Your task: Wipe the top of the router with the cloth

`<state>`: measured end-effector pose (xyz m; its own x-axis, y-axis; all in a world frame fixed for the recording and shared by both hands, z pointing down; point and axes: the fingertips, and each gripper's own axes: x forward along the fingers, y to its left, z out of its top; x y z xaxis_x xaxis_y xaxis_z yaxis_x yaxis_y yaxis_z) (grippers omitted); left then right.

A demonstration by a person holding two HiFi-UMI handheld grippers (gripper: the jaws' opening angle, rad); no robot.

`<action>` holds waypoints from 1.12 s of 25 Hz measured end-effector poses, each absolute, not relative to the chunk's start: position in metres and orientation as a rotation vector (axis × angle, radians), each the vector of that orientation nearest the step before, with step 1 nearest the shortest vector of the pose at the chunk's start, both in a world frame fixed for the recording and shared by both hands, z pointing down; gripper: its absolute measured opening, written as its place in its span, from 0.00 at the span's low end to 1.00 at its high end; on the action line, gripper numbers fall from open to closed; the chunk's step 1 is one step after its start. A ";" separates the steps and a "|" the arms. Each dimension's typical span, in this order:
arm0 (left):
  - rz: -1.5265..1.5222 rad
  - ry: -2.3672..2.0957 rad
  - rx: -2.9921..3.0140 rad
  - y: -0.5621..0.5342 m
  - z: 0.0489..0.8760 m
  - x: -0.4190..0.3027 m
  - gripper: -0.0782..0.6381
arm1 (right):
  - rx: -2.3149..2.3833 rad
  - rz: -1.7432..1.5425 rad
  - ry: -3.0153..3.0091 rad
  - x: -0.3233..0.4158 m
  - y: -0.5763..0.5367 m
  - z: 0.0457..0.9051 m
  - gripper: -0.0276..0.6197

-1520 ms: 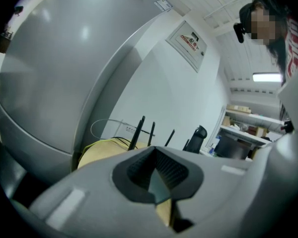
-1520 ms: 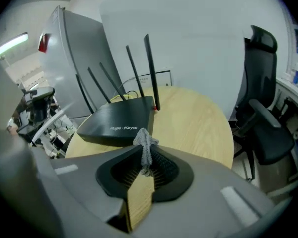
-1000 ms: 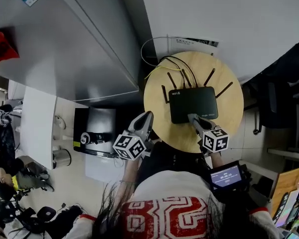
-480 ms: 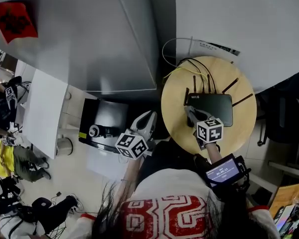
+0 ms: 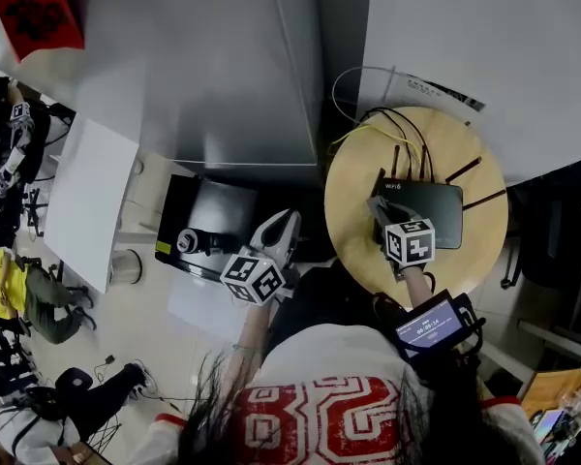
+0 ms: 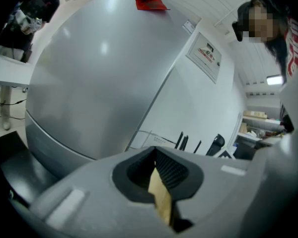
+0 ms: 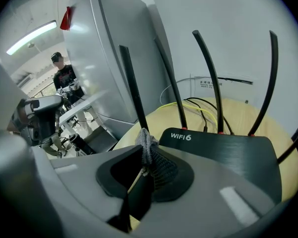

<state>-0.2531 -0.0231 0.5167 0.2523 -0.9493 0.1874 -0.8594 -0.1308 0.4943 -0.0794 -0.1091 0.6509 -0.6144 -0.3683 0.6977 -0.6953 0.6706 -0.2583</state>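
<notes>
Router (image 5: 421,213) lies on the round wooden table (image 5: 353,250) at the right, its antennas standing along the far edge and cables (image 5: 407,129) trailing beyond. Right gripper (image 5: 379,208) sits at the router's near left corner, by the WIFI 6 print, jaws pinched on a small grey cloth (image 7: 145,142) whose tuft pokes up between them. Left gripper (image 5: 279,229) hangs off the table to the left, well apart from the router, jaws together with nothing between, facing a grey cabinet (image 6: 104,73).
</notes>
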 end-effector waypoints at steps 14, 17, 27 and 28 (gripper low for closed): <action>-0.210 -1.500 2.101 -0.041 0.519 -0.208 0.10 | 0.714 0.748 -2.285 -0.070 -0.047 0.650 0.11; -0.208 -1.481 2.110 -0.043 0.519 -0.199 0.10 | 0.672 0.763 -2.298 -0.068 -0.033 0.647 0.11; -0.218 -1.477 2.120 -0.048 0.515 -0.172 0.10 | 0.774 0.793 -2.377 -0.033 -0.054 0.622 0.11; -0.219 -1.483 2.119 -0.048 0.514 -0.171 0.10 | 0.796 0.803 -2.377 -0.029 -0.062 0.620 0.11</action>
<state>-0.1711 -0.0479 0.5144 0.3816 -0.9088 0.1688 -0.8209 -0.2492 0.5138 -0.0289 -0.0623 0.6204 -0.7018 -0.3631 0.6129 -0.6603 0.6545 -0.3683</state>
